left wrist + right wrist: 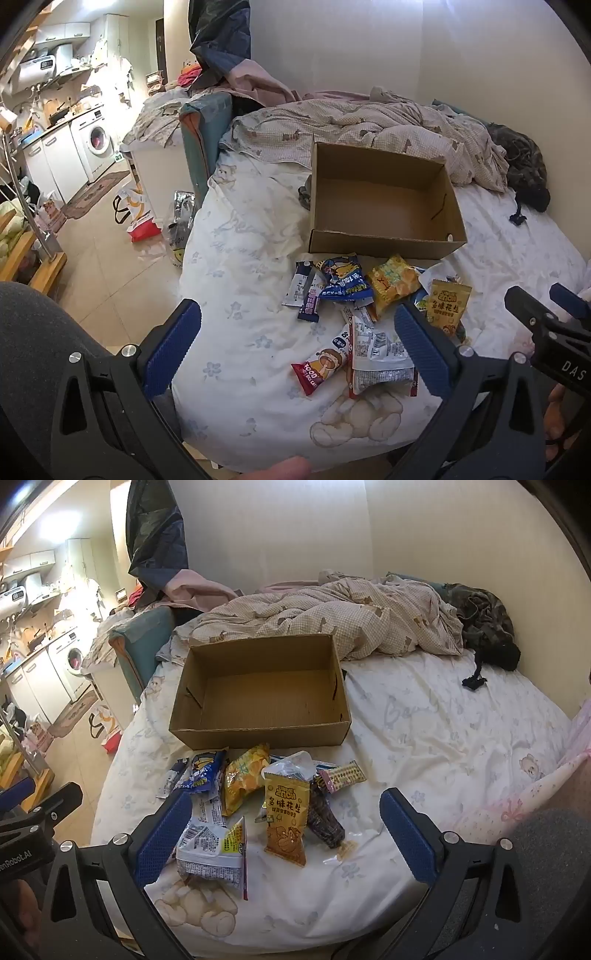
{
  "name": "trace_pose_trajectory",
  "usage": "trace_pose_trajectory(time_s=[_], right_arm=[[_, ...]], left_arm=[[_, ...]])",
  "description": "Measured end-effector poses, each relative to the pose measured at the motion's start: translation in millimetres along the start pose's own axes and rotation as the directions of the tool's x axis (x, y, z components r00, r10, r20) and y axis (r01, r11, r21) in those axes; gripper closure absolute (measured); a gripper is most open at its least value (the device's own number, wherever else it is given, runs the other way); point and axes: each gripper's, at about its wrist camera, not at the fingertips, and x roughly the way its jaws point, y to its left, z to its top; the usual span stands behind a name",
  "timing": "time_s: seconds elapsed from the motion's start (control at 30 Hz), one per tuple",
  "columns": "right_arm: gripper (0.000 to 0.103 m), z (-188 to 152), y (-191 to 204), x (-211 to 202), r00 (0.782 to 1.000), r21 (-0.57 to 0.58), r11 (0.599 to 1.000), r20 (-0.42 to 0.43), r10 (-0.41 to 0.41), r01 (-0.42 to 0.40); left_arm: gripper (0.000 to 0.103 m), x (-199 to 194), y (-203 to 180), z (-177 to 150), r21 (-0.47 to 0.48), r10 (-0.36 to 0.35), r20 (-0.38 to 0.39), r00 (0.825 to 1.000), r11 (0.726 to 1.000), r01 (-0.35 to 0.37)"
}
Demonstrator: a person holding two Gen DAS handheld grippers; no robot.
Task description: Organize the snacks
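Observation:
An empty cardboard box [384,206] [258,698] sits on the white bed sheet. Just in front of it lies a loose pile of snack packets: a blue packet [343,280] [201,771], a yellow bag [391,284] [243,779], an orange peanut packet [448,304] [286,819], a white printed packet [380,358] [210,845] and a red rice-cake bar [321,369]. My left gripper [297,349] hovers open over the near side of the pile, holding nothing. Open too, my right gripper [286,834] hangs above the peanut packet with its fingers well clear of it.
A rumpled checked duvet [369,125] [332,620] and dark clothes [524,166] [484,627] lie behind the box. The bed's left edge drops to a tiled floor [110,266] with bags. A person's knee [33,350] is at lower left.

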Motion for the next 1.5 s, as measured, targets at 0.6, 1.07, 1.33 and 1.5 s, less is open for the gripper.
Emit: trace_pose_trajectory(time_s=[0.6,1.07,1.33,1.5], right_arm=[[0.000,0.5,1.4,0.5,1.000,0.000,1.000,0.002,-0.002,0.002],[0.000,-0.5,1.9,1.4,1.000,0.005,1.000,-0.002,-0.003,0.003],[0.000,-0.6,2.4,1.3,1.000,0.005,1.000,-0.003,-0.003,0.003],[0.000,-0.5,1.7,1.7,1.000,0.004,1.000,-0.003,-0.003,0.003]], left_arm=[[0.000,0.5,0.5,-0.3,-0.014,-0.010,0.005,1.000,1.000,0.010],[0.000,0.3,1.0,-0.3,-0.017,-0.011,0.005,1.000,1.000,0.011],[0.000,0.5,1.2,-0.2,-0.018,-0.012,0.006,1.000,1.000,0.012],[0.000,0.4,1.0,-0.3,-0.017,-0.011,0.006,1.000,1.000,0.011]])
